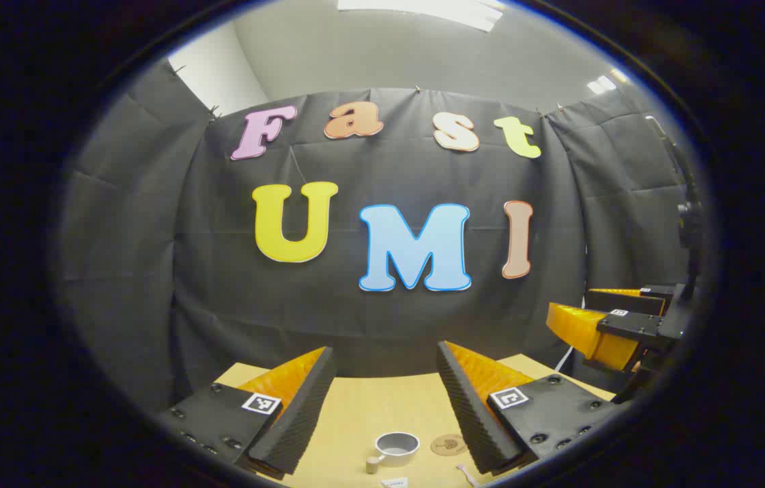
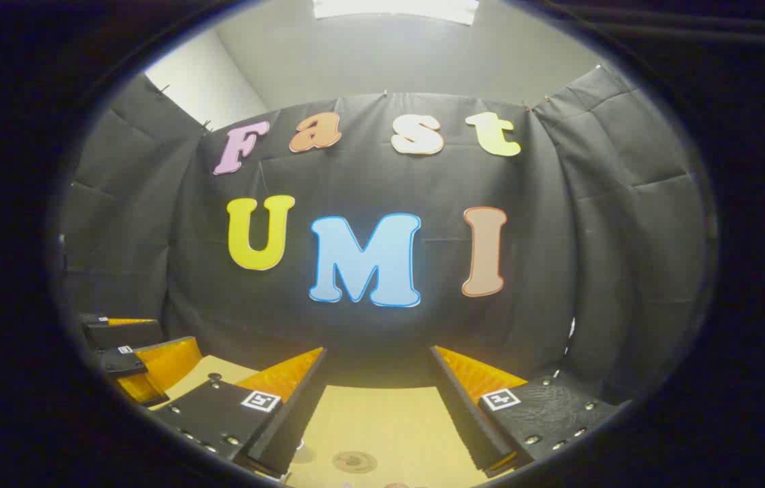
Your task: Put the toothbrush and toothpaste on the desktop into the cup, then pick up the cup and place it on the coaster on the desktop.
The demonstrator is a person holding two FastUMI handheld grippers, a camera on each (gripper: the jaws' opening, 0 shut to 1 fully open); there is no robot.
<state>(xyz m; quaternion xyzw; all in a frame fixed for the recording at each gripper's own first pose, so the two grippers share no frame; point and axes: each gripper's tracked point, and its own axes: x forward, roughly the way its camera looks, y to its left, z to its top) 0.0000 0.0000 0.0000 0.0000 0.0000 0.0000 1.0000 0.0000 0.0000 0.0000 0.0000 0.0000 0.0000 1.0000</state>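
Tongs left (image 1: 385, 359) and right (image 2: 377, 359) hover level above the desktop (image 1: 368, 407), both spread, pinching nothing.

The left claw (image 1: 385, 386) hung high above the worktop (image 1: 362, 413), jaws spread wide, nothing between them. Down on the wood sat the cup (image 1: 396, 447), with the coaster (image 1: 448, 444) just beside it toward the worktop's right edge. The right claw (image 1: 609, 318) hovered off past that right edge.
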